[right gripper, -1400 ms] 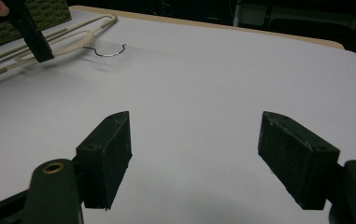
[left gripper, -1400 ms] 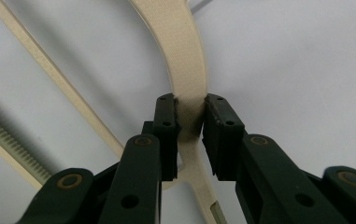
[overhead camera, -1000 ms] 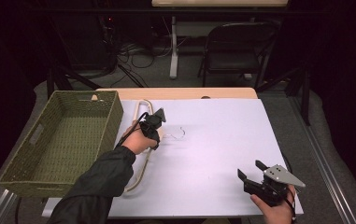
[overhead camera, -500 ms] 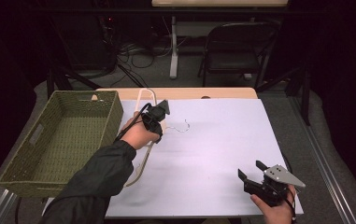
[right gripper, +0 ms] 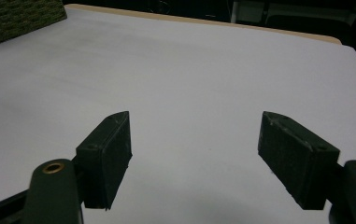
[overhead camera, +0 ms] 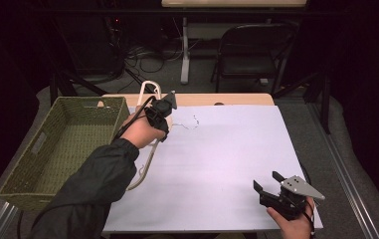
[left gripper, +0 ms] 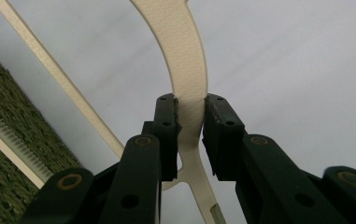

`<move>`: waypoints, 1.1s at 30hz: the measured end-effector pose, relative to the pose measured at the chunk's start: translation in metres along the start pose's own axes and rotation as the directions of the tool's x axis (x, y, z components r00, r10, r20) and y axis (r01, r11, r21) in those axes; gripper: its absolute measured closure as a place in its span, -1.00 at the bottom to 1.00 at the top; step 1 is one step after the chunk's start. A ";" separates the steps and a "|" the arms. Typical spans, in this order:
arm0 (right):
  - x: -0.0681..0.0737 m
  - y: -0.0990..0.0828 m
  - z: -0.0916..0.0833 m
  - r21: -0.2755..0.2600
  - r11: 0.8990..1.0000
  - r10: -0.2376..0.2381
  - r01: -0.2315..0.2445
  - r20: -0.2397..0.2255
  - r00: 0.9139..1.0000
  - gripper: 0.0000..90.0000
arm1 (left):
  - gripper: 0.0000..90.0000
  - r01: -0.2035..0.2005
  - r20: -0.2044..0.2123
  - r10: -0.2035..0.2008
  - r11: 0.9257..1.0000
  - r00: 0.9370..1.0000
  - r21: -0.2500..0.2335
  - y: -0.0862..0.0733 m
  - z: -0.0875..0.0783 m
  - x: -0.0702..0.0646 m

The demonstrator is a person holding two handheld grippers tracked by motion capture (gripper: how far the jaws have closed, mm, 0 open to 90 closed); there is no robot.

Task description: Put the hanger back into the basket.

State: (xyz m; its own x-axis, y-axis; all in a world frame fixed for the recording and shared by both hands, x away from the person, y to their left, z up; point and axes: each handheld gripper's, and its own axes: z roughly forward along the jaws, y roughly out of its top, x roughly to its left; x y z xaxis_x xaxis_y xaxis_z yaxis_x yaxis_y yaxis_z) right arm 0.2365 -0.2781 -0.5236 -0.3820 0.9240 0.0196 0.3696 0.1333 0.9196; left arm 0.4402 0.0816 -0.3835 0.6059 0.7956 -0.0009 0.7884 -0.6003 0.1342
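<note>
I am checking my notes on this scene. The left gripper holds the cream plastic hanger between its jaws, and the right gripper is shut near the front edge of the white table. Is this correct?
Not quite. The right gripper is open: the right gripper view shows its jaws wide apart with nothing between them. The rest stands: the left gripper is shut on the cream hanger, and the right one rests near the front edge of the white table.

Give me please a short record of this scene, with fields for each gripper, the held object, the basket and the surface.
left gripper: shut on the cream plastic hanger, raised above the table
cream plastic hanger: clamped on its curved part; lower end hangs toward the white sheet
right gripper: open, nothing between its jaws, near the table's front right corner
green woven basket: left of the sheet; no contents visible
white sheet: covers most of the tabletop
</note>
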 end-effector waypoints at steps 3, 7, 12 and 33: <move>0.000 0.000 0.000 0.007 1.000 -0.001 0.001 0.000 1.000 -0.43 | 0.68 0.011 -0.015 -0.011 1.000 1.000 -0.003 -0.001 -0.006 0.005; 0.000 0.000 0.000 0.007 1.000 0.004 -0.004 -0.001 1.000 -0.43 | 0.68 0.029 -0.023 -0.030 1.000 0.999 -0.009 -0.005 -0.015 0.012; 0.000 0.000 0.000 0.008 1.000 0.003 -0.003 0.000 1.000 -0.43 | 0.68 0.055 -0.027 -0.056 0.998 0.998 -0.031 -0.013 -0.024 0.022; 0.002 0.000 -0.001 0.012 1.000 0.000 0.000 0.004 1.000 -0.43 | 0.68 0.247 0.172 -0.211 0.942 0.962 -0.226 -0.079 -0.074 0.099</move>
State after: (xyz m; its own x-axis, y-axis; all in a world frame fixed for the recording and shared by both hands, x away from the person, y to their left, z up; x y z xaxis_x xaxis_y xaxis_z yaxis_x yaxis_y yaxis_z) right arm 0.2349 -0.2770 -0.5236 -0.3785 0.9254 0.0182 0.3795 0.1372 0.9150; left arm 0.4301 0.2139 -0.3214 0.4348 0.8781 -0.1996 0.8686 -0.3505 0.3503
